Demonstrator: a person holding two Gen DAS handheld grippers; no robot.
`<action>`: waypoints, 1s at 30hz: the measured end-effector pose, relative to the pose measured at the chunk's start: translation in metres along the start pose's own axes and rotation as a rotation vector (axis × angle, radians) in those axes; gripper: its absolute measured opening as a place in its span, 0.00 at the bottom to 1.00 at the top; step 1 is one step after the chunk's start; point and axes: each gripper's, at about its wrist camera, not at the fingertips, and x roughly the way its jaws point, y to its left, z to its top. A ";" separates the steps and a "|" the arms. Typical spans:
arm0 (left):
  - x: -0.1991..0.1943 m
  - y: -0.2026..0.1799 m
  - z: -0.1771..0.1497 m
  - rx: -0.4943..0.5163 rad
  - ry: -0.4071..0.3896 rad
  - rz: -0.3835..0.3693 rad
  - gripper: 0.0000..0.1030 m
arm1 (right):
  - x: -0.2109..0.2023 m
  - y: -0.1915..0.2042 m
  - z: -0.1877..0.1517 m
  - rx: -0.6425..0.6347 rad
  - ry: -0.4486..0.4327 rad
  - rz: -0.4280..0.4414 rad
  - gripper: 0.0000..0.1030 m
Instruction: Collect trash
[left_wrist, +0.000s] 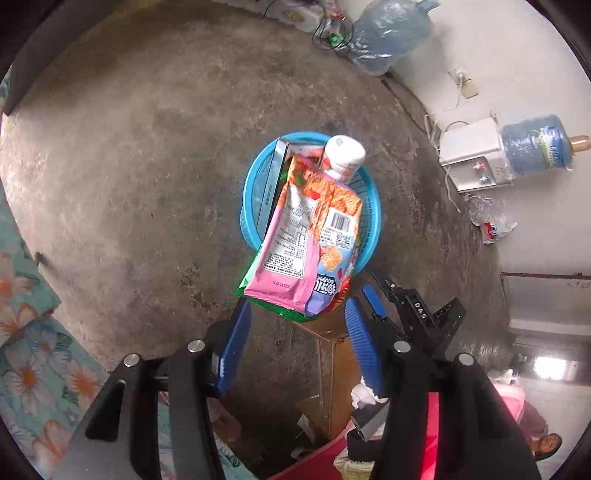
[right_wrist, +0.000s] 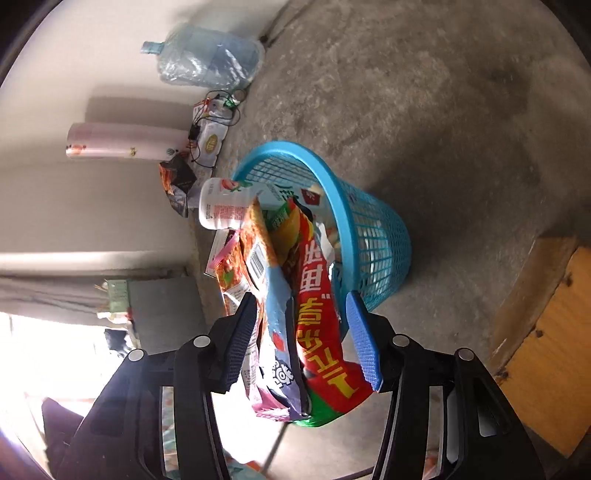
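A blue mesh basket (left_wrist: 371, 210) (right_wrist: 384, 236) stands on the concrete floor, stuffed with trash. A white bottle (left_wrist: 343, 155) (right_wrist: 221, 203) and a flat box (left_wrist: 269, 184) stick out of it. A pink and orange snack bag (left_wrist: 306, 236) leans out over the near rim. Its lower end lies between the tips of my left gripper (left_wrist: 297, 301), which is open, the pads not pressing on it. In the right wrist view a red snack bag (right_wrist: 317, 325) and a blue one (right_wrist: 275, 295) hang between the jaws of my right gripper (right_wrist: 301, 299), which is open. One of its fingers (left_wrist: 373, 299) shows beside the basket.
Large water jugs (left_wrist: 388, 33) (right_wrist: 207, 55) lie by the wall, near a white dispenser (left_wrist: 472, 151) and cables (right_wrist: 214, 107). A cardboard box (left_wrist: 332, 369) sits under my left gripper. Floral cloth (left_wrist: 33, 350) lies at left. A wooden piece (right_wrist: 546, 332) is at right.
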 end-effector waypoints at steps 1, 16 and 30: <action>-0.020 0.000 -0.007 0.018 -0.044 -0.012 0.50 | -0.009 0.017 -0.004 -0.097 -0.061 -0.048 0.47; -0.226 0.141 -0.223 -0.084 -0.425 0.046 0.69 | 0.176 0.083 -0.031 -0.667 0.329 -0.623 0.40; -0.273 0.231 -0.332 -0.345 -0.576 0.081 0.69 | 0.177 0.062 0.016 -0.524 0.368 -0.751 0.44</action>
